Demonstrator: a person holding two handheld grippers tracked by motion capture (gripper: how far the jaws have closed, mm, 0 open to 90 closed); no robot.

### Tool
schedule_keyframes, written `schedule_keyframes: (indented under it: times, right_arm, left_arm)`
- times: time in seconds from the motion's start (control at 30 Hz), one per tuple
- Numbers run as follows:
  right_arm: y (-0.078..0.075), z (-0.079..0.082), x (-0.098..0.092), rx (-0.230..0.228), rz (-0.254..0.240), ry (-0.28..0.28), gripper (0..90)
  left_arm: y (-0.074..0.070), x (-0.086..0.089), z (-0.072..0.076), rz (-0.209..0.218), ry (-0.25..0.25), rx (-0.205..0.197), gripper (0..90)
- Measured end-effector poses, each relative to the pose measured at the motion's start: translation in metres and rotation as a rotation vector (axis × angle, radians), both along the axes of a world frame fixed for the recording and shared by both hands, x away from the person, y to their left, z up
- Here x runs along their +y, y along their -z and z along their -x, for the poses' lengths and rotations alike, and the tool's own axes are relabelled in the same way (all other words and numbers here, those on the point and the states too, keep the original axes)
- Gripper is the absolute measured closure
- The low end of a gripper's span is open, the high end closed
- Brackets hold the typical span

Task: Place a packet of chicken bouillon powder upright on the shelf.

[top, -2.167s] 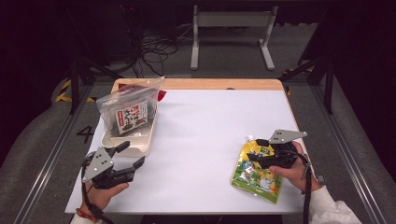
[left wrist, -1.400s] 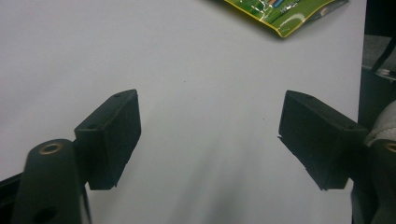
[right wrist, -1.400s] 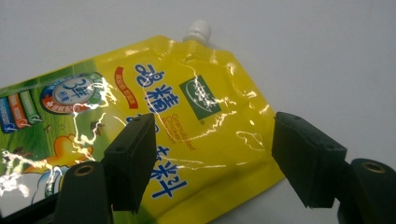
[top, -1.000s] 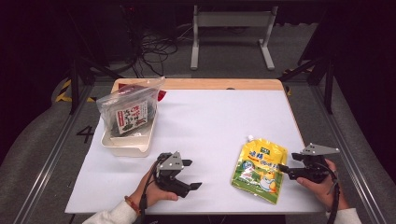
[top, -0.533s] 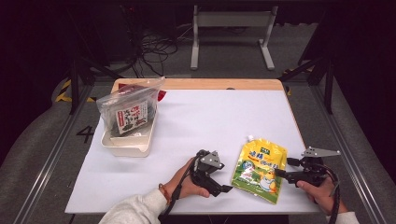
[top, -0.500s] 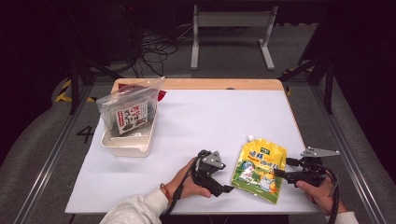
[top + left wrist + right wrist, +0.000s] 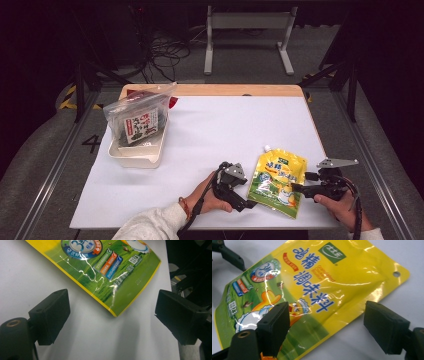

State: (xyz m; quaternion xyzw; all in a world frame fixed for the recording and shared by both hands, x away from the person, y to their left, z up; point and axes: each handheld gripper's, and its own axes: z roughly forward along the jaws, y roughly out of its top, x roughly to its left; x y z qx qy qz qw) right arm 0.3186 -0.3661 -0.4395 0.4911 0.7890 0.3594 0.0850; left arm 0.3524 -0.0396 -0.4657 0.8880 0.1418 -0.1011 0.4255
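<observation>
On the bench (image 7: 210,130), the pouch (image 7: 277,181) lies front right between the left gripper (image 7: 248,204) and right gripper (image 7: 296,188), while a tray (image 7: 137,150) holding a bag (image 7: 137,120) sits back left.

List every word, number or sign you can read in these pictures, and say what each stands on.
"4": painted on the floor left of the table.
"3": in the blue round badge on the yellow pouch.
"23": small white box near the pouch's bottom edge.
"Granulated": first of the small English words beside the blue Chinese characters; the rest is too small to read.
Green logo at the pouch's top: too blurred.
Label on the clear bag in the tray: too small.
</observation>
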Motion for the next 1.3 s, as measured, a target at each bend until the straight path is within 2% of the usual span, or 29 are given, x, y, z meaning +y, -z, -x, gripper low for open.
schedule_keyframes:
  times: [0.03,0.1,0.27,0.5,0.6,0.63,0.67,0.7,0.77,0.8,0.87,0.93,0.97,1.0,1.07,1.1,1.13,1.2,1.3]
  right_arm:
    - [0.003,-0.002,-0.003,0.010,-0.020,0.009,20.1]
    - [0.005,-0.003,-0.005,0.013,-0.072,0.021,18.7]
    - [0.009,-0.005,-0.005,0.012,-0.136,0.007,18.2]
    - [0.011,-0.008,-0.009,0.022,-0.194,-0.009,18.3]
    - [0.011,-0.008,-0.008,0.019,-0.194,-0.021,18.4]
    - [0.011,-0.008,-0.008,0.015,-0.210,-0.032,22.1]
    - [0.012,-0.009,-0.007,0.028,-0.247,-0.059,25.0]
    - [0.014,-0.009,-0.003,0.030,-0.255,-0.078,24.4]
    - [0.011,-0.008,0.004,0.015,-0.187,-0.085,24.6]
    - [0.009,-0.008,0.007,0.009,-0.161,-0.086,24.3]
    - [0.010,-0.008,0.008,0.000,-0.158,-0.089,24.3]
    - [0.011,-0.008,0.004,0.005,-0.185,-0.091,24.5]
    - [0.011,-0.008,0.004,0.005,-0.185,-0.091,24.5]
    - [0.011,-0.007,0.006,-0.008,-0.164,-0.099,24.4]
    - [0.010,-0.006,0.007,-0.017,-0.153,-0.106,23.8]
    - [0.010,-0.006,0.007,-0.017,-0.153,-0.106,23.8]
    - [0.010,-0.006,0.006,-0.023,-0.152,-0.110,23.7]
    - [0.007,-0.005,0.004,-0.037,-0.168,-0.122,23.3]
    - [0.004,-0.004,0.002,-0.055,-0.169,-0.119,20.6]
  left_arm:
    - [0.000,-0.001,-0.002,0.005,-0.004,0.011,13.5]
    - [0.000,-0.003,-0.005,0.017,-0.008,0.057,12.7]
    - [0.001,-0.012,-0.014,0.047,-0.015,0.136,11.4]
    - [0.003,-0.019,-0.025,0.088,-0.026,0.217,12.1]
    - [0.002,-0.027,-0.032,0.086,-0.022,0.239,13.1]
    - [0.001,-0.030,-0.034,0.083,-0.026,0.254,13.6]
    - [0.001,-0.034,-0.036,0.081,-0.026,0.249,14.8]
    - [0.000,-0.036,-0.038,0.075,-0.029,0.249,17.1]
    - [0.000,-0.043,-0.042,0.072,-0.042,0.243,21.3]
    - [0.000,-0.047,-0.045,0.071,-0.054,0.254,24.0]
    - [-0.001,-0.054,-0.049,0.061,-0.074,0.263,28.3]
    - [-0.001,-0.058,-0.050,0.058,-0.084,0.255,36.6]
    - [0.000,-0.059,-0.051,0.063,-0.092,0.257,36.6]
    - [0.003,-0.059,-0.054,0.071,-0.109,0.266,48.1]
    - [0.003,-0.058,-0.056,0.079,-0.110,0.271,57.9]
    - [0.003,-0.058,-0.056,0.081,-0.110,0.265,57.9]
    - [0.002,-0.057,-0.055,0.086,-0.111,0.249,62.0]
    - [-0.001,-0.057,-0.051,0.093,-0.097,0.201,76.1]
    - [-0.004,-0.056,-0.046,0.109,-0.091,0.134,80.7]
